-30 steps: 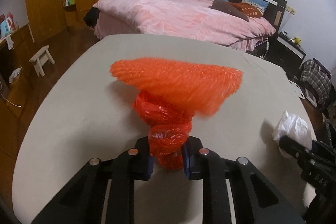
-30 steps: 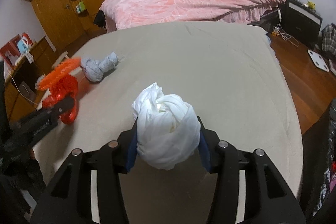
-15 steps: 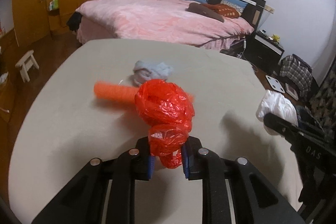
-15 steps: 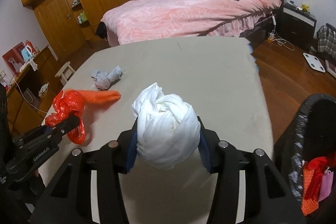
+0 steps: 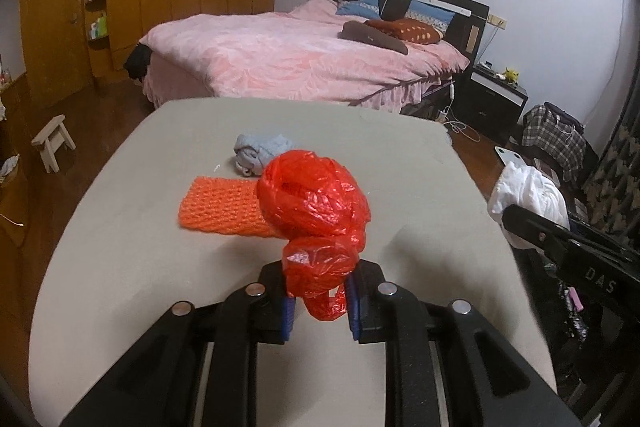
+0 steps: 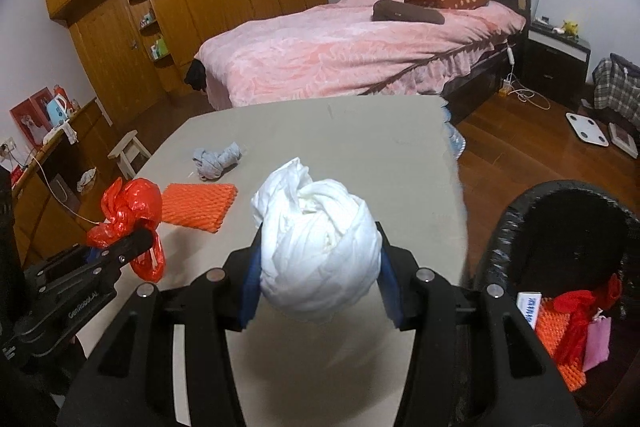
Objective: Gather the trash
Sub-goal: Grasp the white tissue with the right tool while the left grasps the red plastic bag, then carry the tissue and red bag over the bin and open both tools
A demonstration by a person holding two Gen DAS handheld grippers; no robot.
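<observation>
Table (image 6: 360, 131) lies under both my grippers; the black trash bin (image 6: 496, 227) stands on the floor off its right edge, already holding some red and orange scraps; so I judge the step in hand to be the carry to the bin.

My right gripper (image 6: 318, 283) is clamped on the white plastic bag ball (image 6: 320, 247), jaws spread fairly wide around its bulk; my left gripper (image 5: 319, 301) is pinched narrow on the knotted tail of the red plastic bag (image 5: 316, 203), the bag's bulk standing above the fingers.

Left on the table: orange foam net (image 5: 218, 207) and, just beyond it, a grey cloth bundle (image 5: 260, 151).

Next move, as I judge: swing right gripper over the bin mouth before letting go; left follows; then return for the net and bundle.
</observation>
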